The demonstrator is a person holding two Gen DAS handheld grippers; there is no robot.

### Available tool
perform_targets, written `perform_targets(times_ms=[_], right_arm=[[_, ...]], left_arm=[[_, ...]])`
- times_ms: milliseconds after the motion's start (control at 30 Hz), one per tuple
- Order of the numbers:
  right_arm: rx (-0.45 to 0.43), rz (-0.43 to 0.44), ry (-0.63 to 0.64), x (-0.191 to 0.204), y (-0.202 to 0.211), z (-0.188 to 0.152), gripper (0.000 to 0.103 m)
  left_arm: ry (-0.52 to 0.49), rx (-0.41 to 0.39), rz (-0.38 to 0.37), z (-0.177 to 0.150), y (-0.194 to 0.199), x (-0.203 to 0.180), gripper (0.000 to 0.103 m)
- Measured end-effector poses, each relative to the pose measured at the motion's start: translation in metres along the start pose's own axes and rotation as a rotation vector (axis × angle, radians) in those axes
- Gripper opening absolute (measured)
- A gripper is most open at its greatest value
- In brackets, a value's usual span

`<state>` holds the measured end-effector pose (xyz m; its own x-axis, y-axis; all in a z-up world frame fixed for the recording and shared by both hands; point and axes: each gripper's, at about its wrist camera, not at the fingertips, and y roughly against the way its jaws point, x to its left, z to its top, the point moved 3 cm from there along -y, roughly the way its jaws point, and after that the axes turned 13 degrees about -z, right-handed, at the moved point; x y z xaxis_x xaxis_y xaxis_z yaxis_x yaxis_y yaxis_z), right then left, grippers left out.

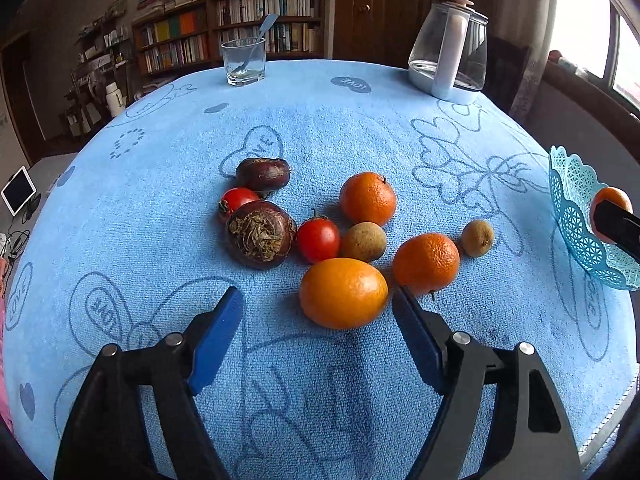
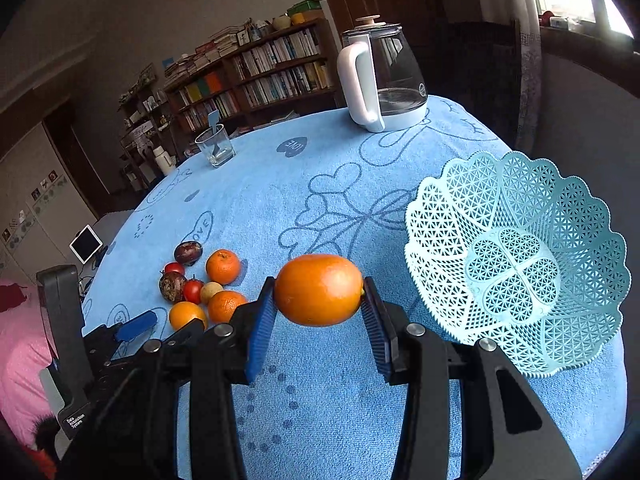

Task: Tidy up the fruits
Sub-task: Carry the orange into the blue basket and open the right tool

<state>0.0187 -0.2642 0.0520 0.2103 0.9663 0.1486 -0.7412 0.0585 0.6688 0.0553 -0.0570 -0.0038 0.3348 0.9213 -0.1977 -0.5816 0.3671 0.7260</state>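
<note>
Fruits: loose cluster on the blue cloth (image 1: pixel 120 216), well left of the lace basket (image 2: pixel 516 264), which stands empty at the table's right edge.

Item 1, held orange (image 2: pixel 318 290): clamped between the pads of the right gripper (image 2: pixel 320 320), clear of the cloth, long axis running across from pad to pad. Basket lies just to its right and slightly beyond; judged the next carry is rightward over the near rim.

Item 2, large orange (image 1: pixel 343 293): nearest fruit of the pile, lying on the cloth, long axis crosswise. Left gripper (image 1: pixel 318 304) partly open, holding nothing; the orange sits just ahead of the fingertips, toward the right finger, not touched.

Items behind: two mandarins (image 1: pixel 368 198), two tomatoes (image 1: pixel 318 239), two dark chestnut-like fruits (image 1: pixel 260 234), two small brown fruits (image 1: pixel 363 242).

Left hand is nearer the pile; right hand nearer the basket.
</note>
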Motion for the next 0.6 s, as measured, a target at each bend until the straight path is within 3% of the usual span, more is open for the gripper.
perform_targets(times_ms=[233,500,600], right_arm=[[-0.013,-0.025,-0.038,-0.017,0.004,0.007,0.043],[-0.013,-0.110,-0.117,-0.054,0.002,0.018,0.043],[0.014,-0.165,-0.151,-0.071,-0.004,0.020,0.043]], left_arm=[[0.022,0.001,-0.071,-0.001,0.000,0.000,0.050],[0.016,-0.021,-0.070,-0.003,0.013,-0.002,0.045],[0.013,-0.037,-0.067,-0.003,0.020,-0.004,0.039]])
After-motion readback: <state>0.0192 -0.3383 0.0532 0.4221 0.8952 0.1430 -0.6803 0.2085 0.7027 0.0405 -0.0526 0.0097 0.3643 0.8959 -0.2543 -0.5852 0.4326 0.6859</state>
